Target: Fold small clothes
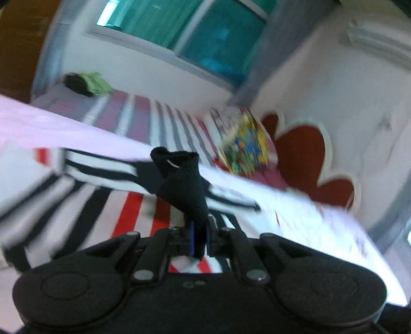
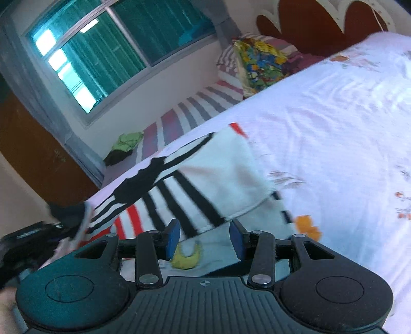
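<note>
— So, where is the garment right now?

— Your small white garment with black and red stripes (image 2: 195,179) lies spread on the white floral bedsheet (image 2: 334,123), with part of it doubled over so a plain white panel faces up. Its black ribbed knit edge (image 1: 185,185) is lifted off the bed and pinched in your left gripper (image 1: 199,240); that dark fabric runs down between the blue pads (image 1: 191,239), which are clenched on it.

— And my right one?

— Your right gripper (image 2: 204,240) hangs just above the near edge of the garment with its blue pads (image 2: 172,237) spread wide and nothing between them. Through that gap you can see a small yellow-green patch (image 2: 186,257) (whether it is print or a separate scrap, you cannot tell). In the right wrist view your left gripper (image 2: 28,244) shows at the far left, with the black edge bunched at its tip.

— What lies around it?

— Beyond the sheet runs a grey and maroon striped bedcover (image 2: 179,118), and on it a crumpled green and dark cloth (image 2: 123,146) near the corner. A bright multicoloured cushion (image 2: 259,61) leans by the red scalloped headboard (image 2: 316,23). Behind is a window with teal curtains (image 2: 108,48). The left wrist view is blurred, so finer detail there is lost.
</note>
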The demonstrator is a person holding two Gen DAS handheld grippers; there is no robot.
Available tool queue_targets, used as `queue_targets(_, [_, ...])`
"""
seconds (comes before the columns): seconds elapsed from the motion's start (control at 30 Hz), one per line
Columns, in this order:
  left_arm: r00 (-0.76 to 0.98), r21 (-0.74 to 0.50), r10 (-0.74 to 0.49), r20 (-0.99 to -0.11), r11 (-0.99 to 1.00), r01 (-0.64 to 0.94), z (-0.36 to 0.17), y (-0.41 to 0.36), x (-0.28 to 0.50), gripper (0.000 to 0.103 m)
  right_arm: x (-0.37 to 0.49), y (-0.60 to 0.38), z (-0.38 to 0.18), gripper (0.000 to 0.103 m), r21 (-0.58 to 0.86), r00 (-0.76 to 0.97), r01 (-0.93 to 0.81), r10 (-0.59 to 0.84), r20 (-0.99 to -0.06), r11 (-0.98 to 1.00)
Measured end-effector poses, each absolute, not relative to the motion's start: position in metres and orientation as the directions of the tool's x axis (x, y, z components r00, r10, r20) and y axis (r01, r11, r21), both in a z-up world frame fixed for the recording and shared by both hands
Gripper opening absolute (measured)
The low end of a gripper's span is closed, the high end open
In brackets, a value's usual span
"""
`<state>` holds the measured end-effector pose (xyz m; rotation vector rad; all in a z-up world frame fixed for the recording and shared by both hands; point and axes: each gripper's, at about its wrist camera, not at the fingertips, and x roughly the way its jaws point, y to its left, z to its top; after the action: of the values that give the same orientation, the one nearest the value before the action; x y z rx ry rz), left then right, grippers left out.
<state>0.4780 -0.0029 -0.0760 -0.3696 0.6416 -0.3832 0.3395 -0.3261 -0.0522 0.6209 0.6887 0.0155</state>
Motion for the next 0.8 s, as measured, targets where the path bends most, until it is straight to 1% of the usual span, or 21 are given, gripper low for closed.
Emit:
queue_targets(0.07, [0.702, -0.42, -0.467, -0.538, 0.87, 0.258, -0.086, -0.033, 0.484, 0.008, 0.336, -0.34, -0.054, 0.043, 0.549, 0.78, 0.198, 0.209, -0.59, 0.812])
queue_targets(0.1, [0.682, -0.404, -0.472, -0.56, 0.873, 0.272, -0.092, -0.048, 0.487, 0.011, 0.335, -0.348, -0.056, 0.043, 0.557, 0.781, 0.202, 0.211, -0.588, 0.806])
queue_targets(0.13, [0.67, -0.388, -0.469, -0.576, 0.878, 0.281, -0.098, -0.055, 0.486, 0.026, 0.333, -0.354, -0.057, 0.043, 0.564, 0.781, 0.208, 0.211, -0.587, 0.799])
queue_targets(0.17, [0.661, -0.376, -0.47, -0.585, 0.879, 0.292, -0.105, -0.06, 0.486, 0.033, 0.332, -0.36, -0.057, 0.043, 0.57, 0.782, 0.215, 0.21, -0.587, 0.793])
queue_targets(0.2, [0.652, -0.366, -0.469, -0.595, 0.881, 0.3, -0.109, -0.071, 0.485, 0.063, 0.332, -0.364, -0.058, 0.043, 0.576, 0.783, 0.218, 0.211, -0.585, 0.788])
queue_targets(0.23, [0.657, -0.354, -0.462, -0.596, 0.885, 0.301, -0.11, -0.072, 0.479, 0.081, 0.332, -0.368, -0.058, 0.043, 0.586, 0.783, 0.216, 0.22, -0.582, 0.781])
queue_targets(0.27, [0.674, -0.34, -0.459, -0.578, 0.887, 0.313, -0.108, -0.073, 0.47, 0.076, 0.333, -0.371, -0.058, 0.043, 0.592, 0.782, 0.212, 0.228, -0.58, 0.777])
queue_targets(0.3, [0.689, -0.326, -0.467, -0.555, 0.883, 0.337, -0.105, -0.074, 0.463, 0.066, 0.335, -0.371, -0.058, 0.043, 0.594, 0.781, 0.208, 0.234, -0.579, 0.777])
queue_targets(0.33, [0.69, -0.317, -0.476, -0.545, 0.879, 0.356, -0.101, -0.071, 0.455, 0.06, 0.337, -0.37, -0.057, 0.043, 0.598, 0.781, 0.191, 0.248, -0.573, 0.779])
queue_targets(0.37, [0.696, -0.307, -0.465, -0.547, 0.885, 0.35, -0.097, -0.069, 0.451, 0.057, 0.339, -0.369, -0.056, 0.043, 0.604, 0.781, 0.17, 0.267, -0.564, 0.778])
queue_targets(0.47, [0.768, -0.254, -0.374, -0.519, 0.926, 0.279, -0.082, -0.032, 0.424, 0.055, 0.352, -0.356, -0.056, 0.043, 0.634, 0.776, 0.106, 0.335, -0.535, 0.766])
queue_targets(0.6, [0.836, -0.111, -0.169, -0.522, 0.985, 0.13, -0.075, 0.04, 0.381, 0.056, 0.38, -0.325, -0.064, 0.043, 0.645, 0.739, 0.038, 0.413, -0.532, 0.763])
queue_targets(0.67, [0.826, -0.083, -0.097, -0.555, 0.995, 0.061, -0.08, 0.078, 0.369, 0.056, 0.394, -0.31, -0.07, 0.043, 0.632, 0.733, 0.024, 0.417, -0.538, 0.775])
queue_targets(0.73, [0.8, -0.064, -0.048, -0.598, 0.998, 0.011, -0.09, 0.103, 0.37, 0.054, 0.409, -0.302, -0.078, 0.043, 0.627, 0.724, 0.046, 0.406, -0.557, 0.778])
queue_targets(0.8, [0.797, -0.029, -0.017, -0.603, 1.0, -0.001, -0.096, 0.115, 0.377, 0.052, 0.419, -0.296, -0.089, 0.043, 0.622, 0.711, 0.068, 0.4, -0.579, 0.78])
